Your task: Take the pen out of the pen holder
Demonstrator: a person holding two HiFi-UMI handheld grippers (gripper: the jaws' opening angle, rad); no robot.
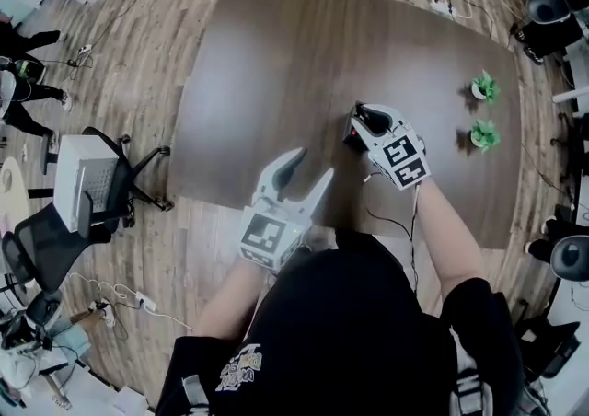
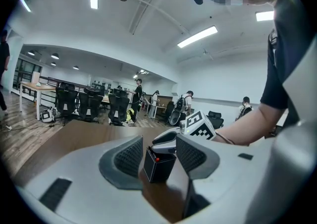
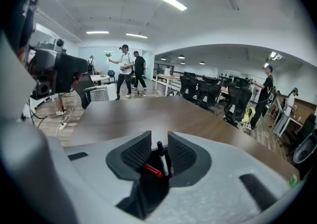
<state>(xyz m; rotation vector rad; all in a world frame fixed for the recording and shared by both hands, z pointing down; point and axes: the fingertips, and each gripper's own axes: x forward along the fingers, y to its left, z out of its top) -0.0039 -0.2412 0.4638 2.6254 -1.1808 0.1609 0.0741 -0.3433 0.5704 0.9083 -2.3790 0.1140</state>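
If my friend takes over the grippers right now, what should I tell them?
Left gripper: open and empty, held above the near edge of the table.
Right gripper: jaws apart over the black pen holder, with a black pen standing between them, not pinched yet.
Something red also lies slanted in the holder.
Done: right gripper lined up on the pen.
Left: probably close on the pen and lift it straight out.

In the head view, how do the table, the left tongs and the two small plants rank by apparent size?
Largest to smallest:
1. table
2. left tongs, enlarged by nearness to the camera
3. upper plant and lower plant look alike, so unranked
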